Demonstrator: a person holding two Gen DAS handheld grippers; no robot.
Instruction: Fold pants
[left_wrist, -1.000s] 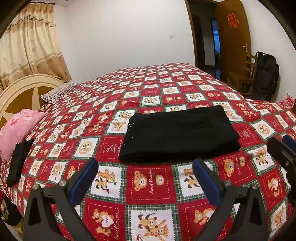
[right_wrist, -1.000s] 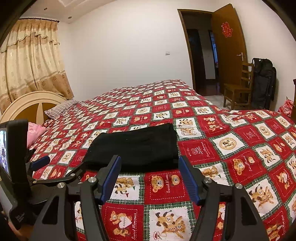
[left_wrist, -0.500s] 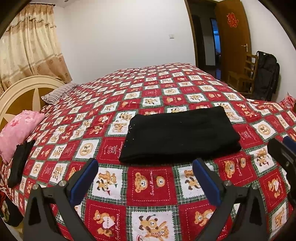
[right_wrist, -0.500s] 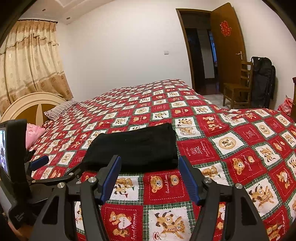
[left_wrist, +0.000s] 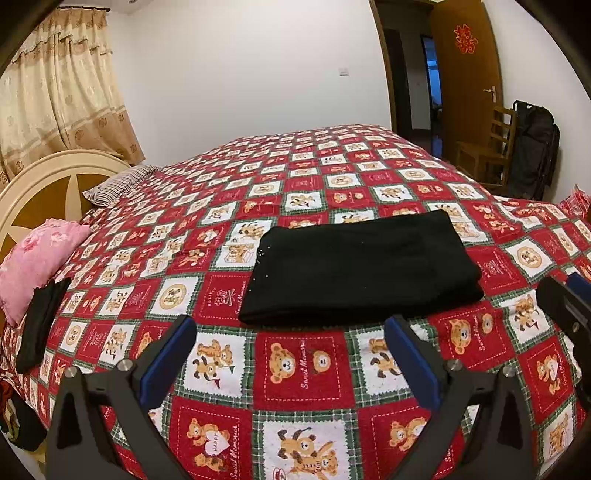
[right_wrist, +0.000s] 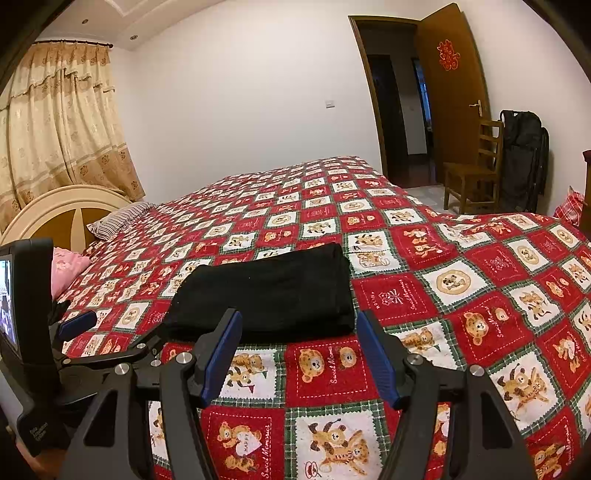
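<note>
Blue-padded fingers (left_wrist: 166, 363) of left gripper (left_wrist: 291, 350) and right gripper (right_wrist: 297, 354) both spread wide, holding nothing, hovering over the near bed (left_wrist: 303, 373) edge; black pants (left_wrist: 360, 267) lie folded flat just beyond them, pink pillow (left_wrist: 35, 258) at headboard (left_wrist: 48, 184).

Folded black pants (left_wrist: 360, 267) on bedspread (left_wrist: 303, 369); left hand-held gripper (left_wrist: 290, 339) open, empty.

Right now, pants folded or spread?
Folded. The black pants lie on the bedspread as one compact rectangle with a thick layered near edge; no legs stick out. Neither gripper touches them.
</note>
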